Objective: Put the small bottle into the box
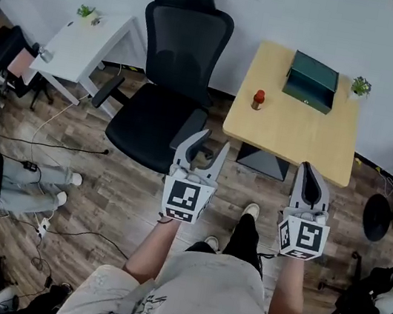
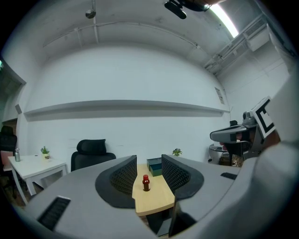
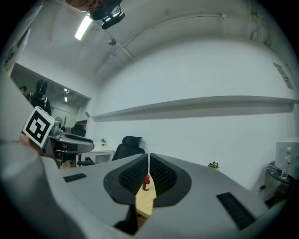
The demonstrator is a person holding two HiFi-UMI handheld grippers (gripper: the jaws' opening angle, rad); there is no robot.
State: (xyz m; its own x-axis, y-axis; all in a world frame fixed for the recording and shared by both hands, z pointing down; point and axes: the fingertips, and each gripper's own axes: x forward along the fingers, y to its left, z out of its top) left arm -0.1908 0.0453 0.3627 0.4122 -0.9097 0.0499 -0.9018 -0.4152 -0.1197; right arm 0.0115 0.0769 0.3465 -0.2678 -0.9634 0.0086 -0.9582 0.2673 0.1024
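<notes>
Bottle: small brown bottle with a red cap (image 1: 259, 99) stands upright near the left edge of the light wooden square table (image 1: 290, 135), touched by neither gripper.
Box: dark green rectangular box (image 1: 311, 80) sits further back on the same table, apart from the bottle. Its lid looks shut from where I stand. A small potted plant (image 1: 360, 87) stands just beside it at the far corner.
Left gripper: left gripper (image 1: 212, 146) is held level, its jaws spread wide with nothing between the pads. Its own view frames the bottle (image 2: 145, 183) in the gap, so it seems lined up to do the picking.
Right gripper: right gripper (image 1: 312, 174) is held level alongside, jaws pressed together and empty. It is probably kept in reserve, perhaps for the lid.
Stance: person stands on the wood-plank floor, well short of the table.
Obstacle: black mesh office chair (image 1: 168, 80) stands left of the table, clear of the straight line to the bottle.
Stage: approach, by my judgement, with nothing grasped yet.
Next need: close the distance with the open jaws centred on the bottle. It is narrow, so a nudge could tip it.
</notes>
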